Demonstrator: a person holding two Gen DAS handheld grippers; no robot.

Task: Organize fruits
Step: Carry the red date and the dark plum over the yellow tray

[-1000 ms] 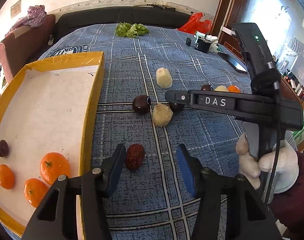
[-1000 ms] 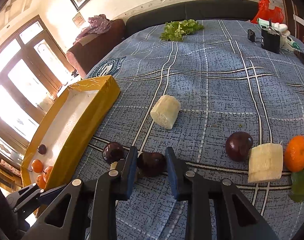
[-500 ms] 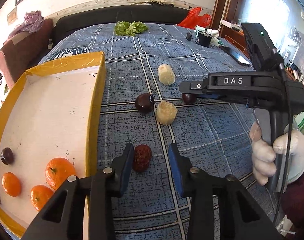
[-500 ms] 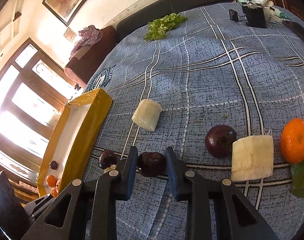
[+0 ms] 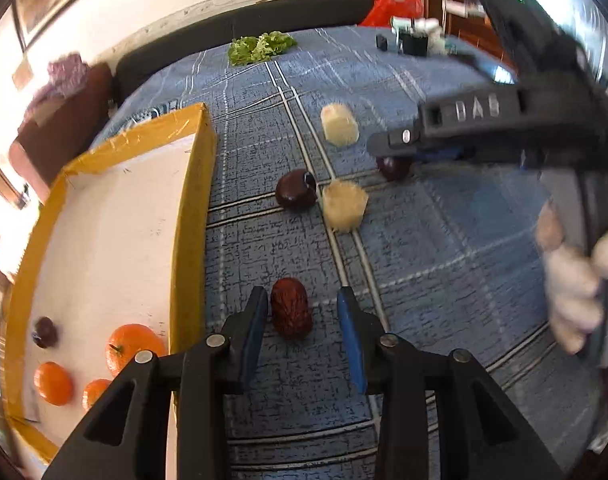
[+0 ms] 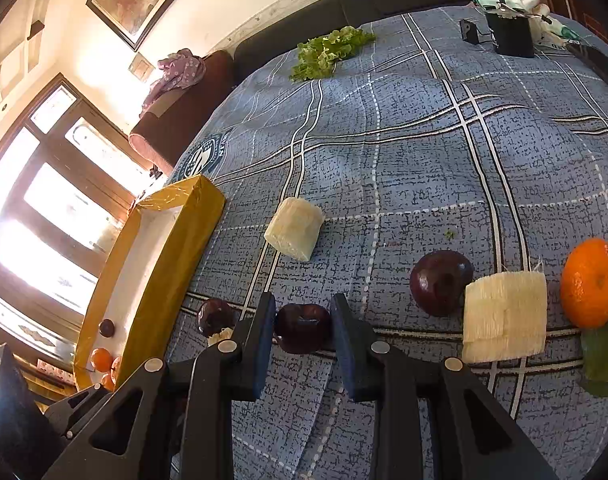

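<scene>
Left wrist view: blue plaid cloth (image 5: 444, 248) covers the counter and fills most of the frame. Yellow-walled tray (image 5: 191, 216) with a white floor sits at the left, on the cloth. In its near corner lie three oranges (image 5: 131, 344) and one small dark fruit (image 5: 45, 332).

Right hand-held gripper (image 5: 400, 156), marked "DAS", crosses the upper right, blurred; a white-gloved hand (image 5: 572, 280) holds its handle. A dark plum (image 5: 392, 166) shows just under its tip.

Loose on the cloth, mid-frame: another dark plum (image 5: 295, 196) touching a pale fibrous chunk (image 5: 344, 208); a second pale chunk (image 5: 339, 125) lies farther back. Lettuce (image 5: 259, 46) lies at the far edge.

Left hand-held gripper (image 5: 301, 320): jaws have just been closing. A wrinkled red date (image 5: 291, 312) lies between them on the cloth, against the left blue pad; a clear gap remains at the right pad. Not gripped.

Right wrist view: right hand-held gripper (image 6: 301, 326) is closed on a dark plum (image 6: 301, 328), both pads pressing its sides, the plum low at the cloth. Whether it is lifted clear, I cannot tell.

To its right: a third dark plum (image 6: 440, 288) touching a pale block (image 6: 504, 316), then an orange (image 6: 592, 282) above a green leaf (image 6: 604, 356). Tray (image 6: 159, 272) stands at left, well apart from the held plum.
</scene>
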